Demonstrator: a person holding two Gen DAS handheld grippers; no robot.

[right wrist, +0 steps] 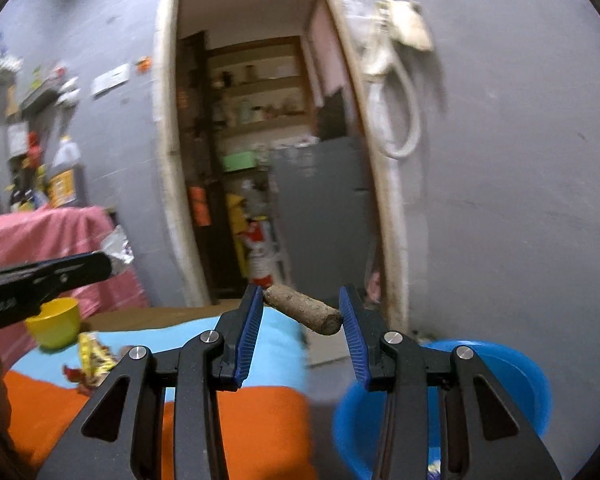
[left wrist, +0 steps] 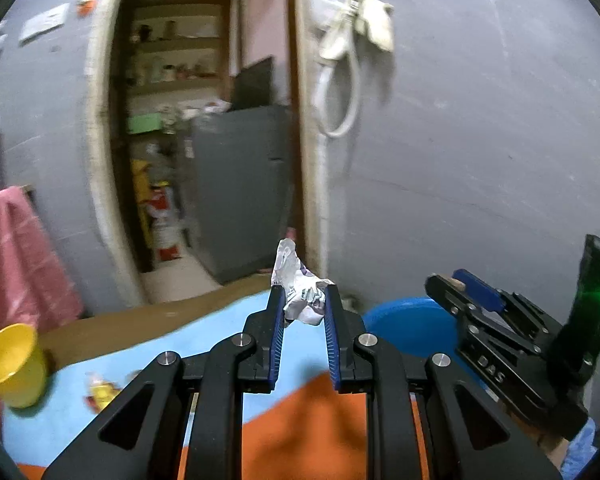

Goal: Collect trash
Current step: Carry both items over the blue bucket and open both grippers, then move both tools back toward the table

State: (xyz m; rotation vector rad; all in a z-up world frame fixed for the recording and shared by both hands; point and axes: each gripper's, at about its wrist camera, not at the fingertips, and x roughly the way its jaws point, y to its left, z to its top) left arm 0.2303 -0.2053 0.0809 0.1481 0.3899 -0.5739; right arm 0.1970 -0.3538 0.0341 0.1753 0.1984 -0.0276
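Right now I am holding both grippers up in front of a grey wall with an open doorway (left wrist: pixel 204 128). My left gripper (left wrist: pixel 302 300) is clamping a crumpled white wrapper (left wrist: pixel 302 292) with purple print between its blue pads, the paper sticking up past the fingertips. My right gripper (right wrist: pixel 300 308) is gripping a short brown cylinder (right wrist: pixel 302 309) (it looks like a cork or a stub of wood, I cannot tell which) lying crosswise between its pads, one end pressing each pad.

Below the grippers a surface covered in a light blue and orange cloth (right wrist: pixel 268 412) is showing. On it, toward my left, a yellow cup (right wrist: pixel 54 322) is standing upright, and just beside it a yellow and red snack wrapper (right wrist: pixel 94 354) is lying flat on the blue part. A blue plastic tub (right wrist: pixel 516 376) is sitting low on the right, beside the cloth's edge and under my right gripper in the right wrist view.

A pink cloth (left wrist: pixel 16 256) is draping over something at the far left. A white cord and rag (left wrist: pixel 356 40) are hanging on the wall right of the doorway.
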